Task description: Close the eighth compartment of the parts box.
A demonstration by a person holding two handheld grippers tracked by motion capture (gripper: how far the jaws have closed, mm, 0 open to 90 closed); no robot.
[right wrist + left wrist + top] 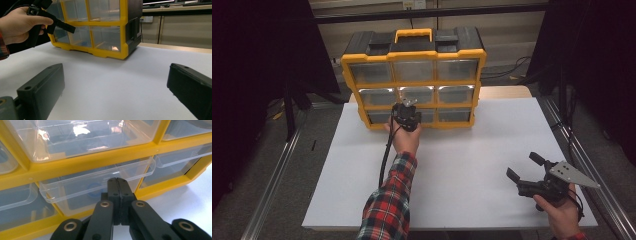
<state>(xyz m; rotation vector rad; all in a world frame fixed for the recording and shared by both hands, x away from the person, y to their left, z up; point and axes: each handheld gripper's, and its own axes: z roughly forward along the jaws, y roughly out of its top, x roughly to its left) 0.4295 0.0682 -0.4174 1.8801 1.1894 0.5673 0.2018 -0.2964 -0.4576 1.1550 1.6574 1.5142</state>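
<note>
My left gripper (117, 181) has its jaws pressed flat together with nothing between them, tips just under the lip of the bottom-middle drawer (100, 186) of the yellow organizer (413, 80), which stands at the far edge of the bench (462, 165), roughly centred. In the left gripper view that clear drawer looks slightly pulled out from its frame, and I am at its front pull edge; I cannot tell whether my tips touch the plastic or sit a hair short of it. My right gripper (527, 167) rests near the bench's near right corner, jaws spread wide and empty, well apart from the cabinet. I judge the likeliest trouble is slipping: closed tips hooked under a smooth, thin lip have little purchase, so a pull that is angled downward could let me skate off. If I pull off-centre, the drawer may cock in its slot and jam. A firmer risk is the whole organizer sliding or tipping toward me across the smooth white surface, since nothing braces it and my other hand is far off. Tugging too hard could also bring the drawer clean out and spill whatever is inside; something bluish shows through its front wall, too blurred to name.
</note>
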